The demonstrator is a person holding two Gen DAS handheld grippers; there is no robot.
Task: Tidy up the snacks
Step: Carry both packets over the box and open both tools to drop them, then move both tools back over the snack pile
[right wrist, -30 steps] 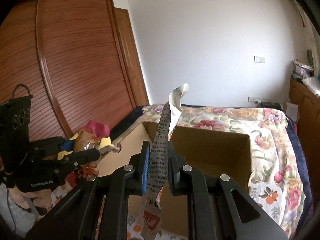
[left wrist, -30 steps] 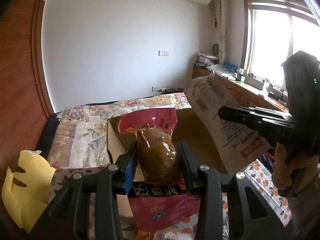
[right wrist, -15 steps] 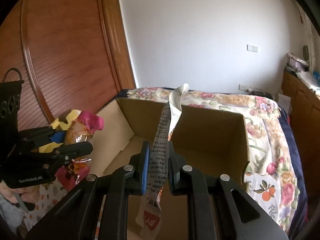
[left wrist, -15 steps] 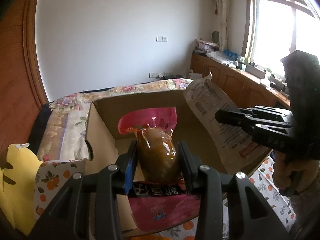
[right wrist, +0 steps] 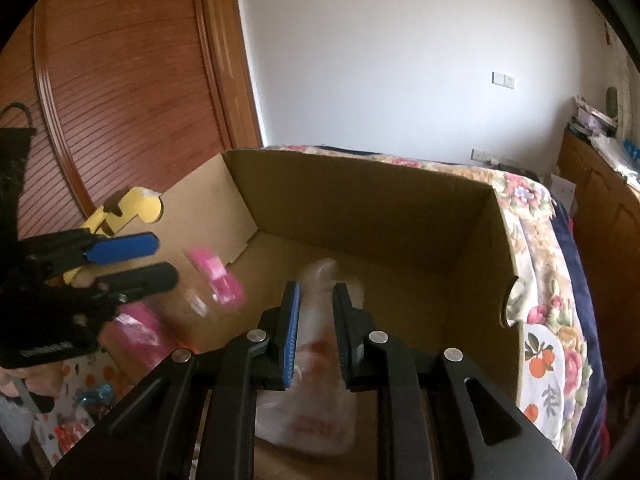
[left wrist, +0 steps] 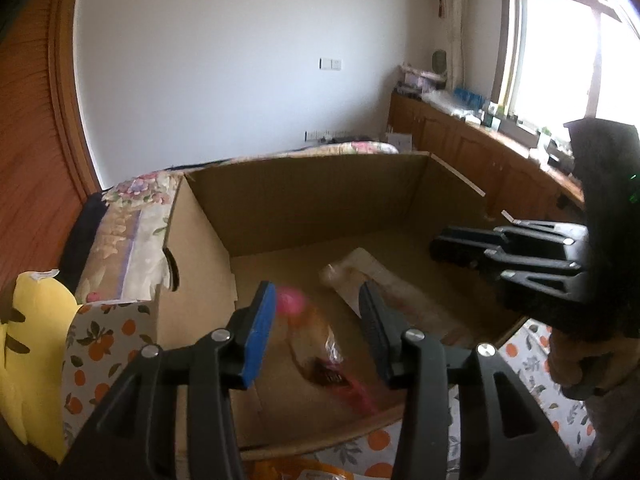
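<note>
I'm spreading both tongs, left point(left wrist: 316, 328) and right point(right wrist: 316, 332), over the box point(left wrist: 320, 200), so the pink pack point(left wrist: 316, 344) and white bag point(right wrist: 316, 320) are dropping in.

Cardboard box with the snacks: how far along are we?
Two packets are down in the open brown cardboard box: the pink-topped packet with brown contents and the pale printed packet. Both look blurred, just dropped. The left gripper and right gripper are opening, pads clear of the packets, so nothing is in hand. Left: more wrappers show outside the box near the left gripper.
</note>
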